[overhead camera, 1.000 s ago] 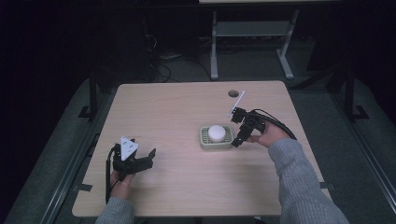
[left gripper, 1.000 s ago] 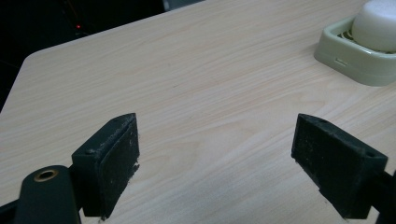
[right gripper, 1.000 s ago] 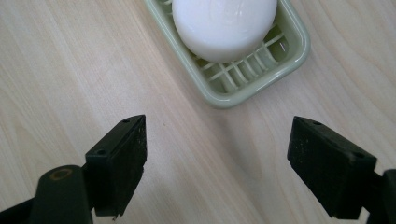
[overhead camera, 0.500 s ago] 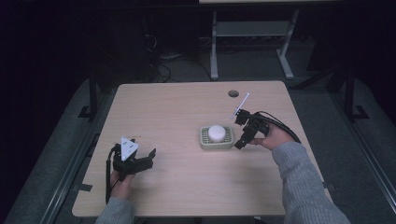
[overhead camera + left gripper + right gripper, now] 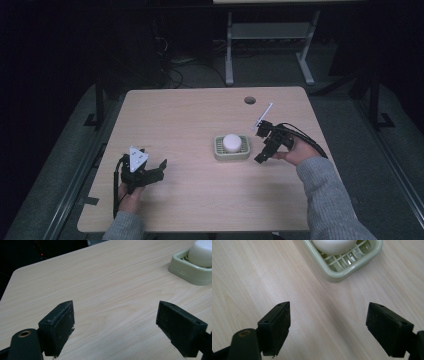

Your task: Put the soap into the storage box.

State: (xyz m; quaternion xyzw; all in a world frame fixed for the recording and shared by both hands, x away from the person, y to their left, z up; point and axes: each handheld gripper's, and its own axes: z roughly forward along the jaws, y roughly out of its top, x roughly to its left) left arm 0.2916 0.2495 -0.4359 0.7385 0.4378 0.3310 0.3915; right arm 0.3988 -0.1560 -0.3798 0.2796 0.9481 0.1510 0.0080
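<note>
Count on the surface [image 5: 190, 120]: one pale green soap dish [image 5: 232, 148], one white soap bar [image 5: 232, 142] lying in it, and one round cable hole [image 5: 250, 100] near the far edge. The dish sits right of centre, nearer the right edge than the left, with the bar resting on its slatted grid. Your right tongs [image 5: 261, 156] are just beside the dish's right side, apart from it, jaws spread wide and holding nothing; in the right gripper view [image 5: 328, 327] bare wood lies between the two black jaws and the dish corner [image 5: 342, 265] is just ahead. Your left tongs [image 5: 156, 170] sit near the near-left corner, well apart from the dish, likewise released and empty; the left gripper view [image 5: 115, 325] shows the dish [image 5: 190, 270] far ahead at one side.
</note>
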